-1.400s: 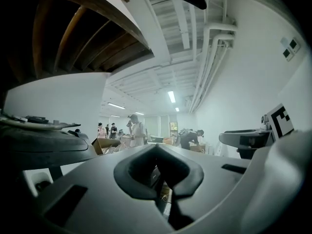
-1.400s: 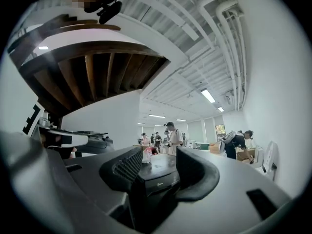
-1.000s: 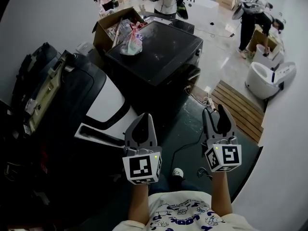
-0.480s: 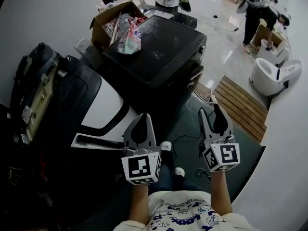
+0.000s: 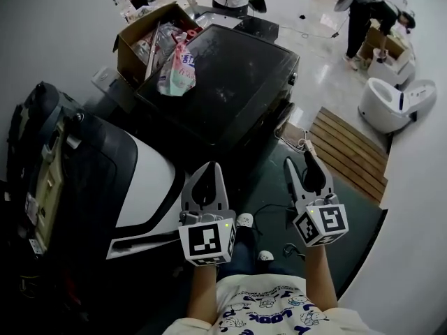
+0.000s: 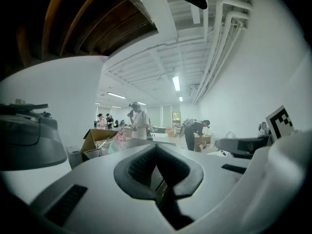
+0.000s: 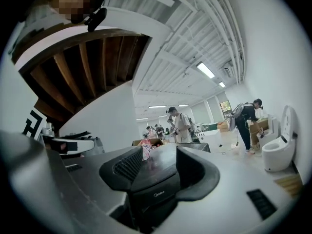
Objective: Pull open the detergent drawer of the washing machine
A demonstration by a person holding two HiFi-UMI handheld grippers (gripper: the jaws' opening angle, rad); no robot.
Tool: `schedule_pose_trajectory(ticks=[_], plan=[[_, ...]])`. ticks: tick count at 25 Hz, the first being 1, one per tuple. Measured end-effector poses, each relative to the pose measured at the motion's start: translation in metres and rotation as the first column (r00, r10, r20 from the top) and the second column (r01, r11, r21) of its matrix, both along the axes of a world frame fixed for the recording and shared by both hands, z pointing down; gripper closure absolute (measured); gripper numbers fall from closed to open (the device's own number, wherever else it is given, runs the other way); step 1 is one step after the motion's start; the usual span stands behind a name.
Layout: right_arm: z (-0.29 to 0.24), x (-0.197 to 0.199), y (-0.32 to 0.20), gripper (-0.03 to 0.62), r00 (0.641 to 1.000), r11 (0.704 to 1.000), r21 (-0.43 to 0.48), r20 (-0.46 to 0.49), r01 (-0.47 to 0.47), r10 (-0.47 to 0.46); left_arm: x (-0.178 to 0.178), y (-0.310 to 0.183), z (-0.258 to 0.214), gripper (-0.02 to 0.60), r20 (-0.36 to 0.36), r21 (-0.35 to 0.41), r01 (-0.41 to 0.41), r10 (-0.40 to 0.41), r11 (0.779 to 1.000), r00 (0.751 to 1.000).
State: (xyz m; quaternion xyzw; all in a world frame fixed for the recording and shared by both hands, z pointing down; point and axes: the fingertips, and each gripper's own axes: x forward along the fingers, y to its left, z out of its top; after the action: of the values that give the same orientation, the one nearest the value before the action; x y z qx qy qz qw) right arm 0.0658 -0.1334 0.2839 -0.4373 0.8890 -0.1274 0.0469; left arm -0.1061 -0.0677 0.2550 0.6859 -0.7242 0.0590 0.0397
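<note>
The dark washing machine point(image 5: 230, 82) stands ahead of me with its front panel point(image 5: 283, 107) turned to the right; I cannot make out its detergent drawer. My left gripper point(image 5: 208, 166) hangs in the air short of the machine's near corner, its fingertips meeting in a point, nothing held. My right gripper point(image 5: 300, 158) floats over the dark floor mat to the right, open and empty. In the right gripper view the machine point(image 7: 161, 179) shows between the spread jaws, some way off. The left gripper point(image 6: 156, 147) view looks over its closed tips toward the room.
A pink bag point(image 5: 174, 72) lies on the machine's lid. A cardboard box point(image 5: 143, 37) stands behind it. A white and black appliance point(image 5: 143, 180) crowds my left side. Cables point(image 5: 269, 211) trail on the mat, with a wooden pallet point(image 5: 349, 152) and a white toilet point(image 5: 391, 103) further right. People work at the back.
Both grippers have travelled forward and slightly down toward the washing machine, which now looks larger and nearer. Neither gripper's jaws have changed.
</note>
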Motion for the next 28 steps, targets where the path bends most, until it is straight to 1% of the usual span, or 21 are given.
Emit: schedule_pose_trajectory(ticks=[3,9,17,20,23,26,28], plan=[[0.009,-0.017,-0.027,0.382,1.0,0.999,-0.037,0.021,-0.012,0.013,-0.017,-0.032,0.004,0.568,0.0,-0.01,-0.026,0.026,1.0,1.0],[0.027,-0.046,-0.069,0.382,0.999,0.997,-0.076,0.022,-0.032,0.034,-0.044,-0.085,0.019,0.568,-0.01,-0.035,-0.069,0.068,0.997,0.998],[0.067,-0.071,-0.099,0.382,0.997,0.985,-0.169,0.066,-0.035,0.047,-0.062,-0.127,0.049,0.568,-0.01,-0.078,-0.115,0.114,0.99,0.993],[0.082,-0.08,-0.104,0.382,0.994,0.981,-0.193,0.107,-0.009,0.03,-0.064,-0.139,0.058,0.568,-0.03,-0.059,-0.117,0.115,0.991,0.993],[0.099,-0.088,-0.108,0.382,0.985,0.972,-0.232,0.174,0.037,0.004,-0.065,-0.146,0.072,0.568,-0.005,-0.098,-0.134,0.134,0.986,0.991],[0.117,-0.096,-0.11,0.384,0.969,0.955,-0.28,0.245,0.096,-0.025,-0.063,-0.155,0.08,0.568,-0.039,-0.068,-0.118,0.115,0.991,0.993],[0.129,-0.1,-0.109,0.383,0.958,0.945,-0.299,0.283,0.135,-0.047,-0.062,-0.157,0.087,0.568,-0.047,-0.072,-0.112,0.109,0.991,0.993]])
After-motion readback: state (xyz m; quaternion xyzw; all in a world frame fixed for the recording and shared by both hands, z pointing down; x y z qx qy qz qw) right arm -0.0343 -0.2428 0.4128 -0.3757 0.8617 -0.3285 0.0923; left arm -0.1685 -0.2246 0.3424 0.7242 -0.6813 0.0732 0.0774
